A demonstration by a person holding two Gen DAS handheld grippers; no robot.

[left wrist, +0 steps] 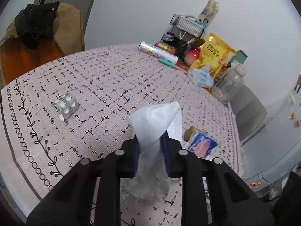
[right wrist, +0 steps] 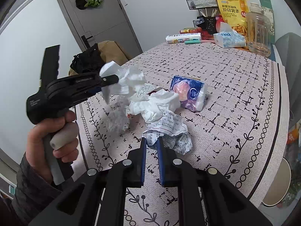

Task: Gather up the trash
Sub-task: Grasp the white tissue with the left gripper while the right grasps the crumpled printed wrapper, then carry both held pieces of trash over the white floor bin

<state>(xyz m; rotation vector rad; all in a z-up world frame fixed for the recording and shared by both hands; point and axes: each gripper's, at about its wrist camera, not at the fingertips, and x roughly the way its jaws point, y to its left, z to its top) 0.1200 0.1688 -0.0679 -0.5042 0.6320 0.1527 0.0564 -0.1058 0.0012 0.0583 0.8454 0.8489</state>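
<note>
Left wrist view: the left gripper (left wrist: 150, 146) is seen at lower centre, its jaws clamped on a white plastic bag (left wrist: 154, 120). The bag's upper part stands above the fingertips at mid-frame; its lower part hangs blurred between the fingers. A blister pack of tablets (left wrist: 65, 106) lies alone on the patterned tablecloth (left wrist: 105, 79) at centre left, well apart from the gripper. A blue tissue packet (left wrist: 202, 145) is noted just right of the gripper. A yellow snack bag (left wrist: 214, 54) stands among clutter at upper right.

Right wrist view: the right gripper (right wrist: 151, 146) is seen at lower centre, closed on an edge of a crumpled printed paper (right wrist: 169, 130), which rests on the tablecloth just beyond the fingertips. A crumpled white tissue (right wrist: 156, 103) lies touching the paper, above it at mid-frame. The blue tissue packet (right wrist: 188, 94) is recorded just right of the tissue. At centre left, the left gripper (right wrist: 111, 80) is held by a hand (right wrist: 54, 137), with the white bag (right wrist: 128, 81) pinched and raised off the table.
</note>
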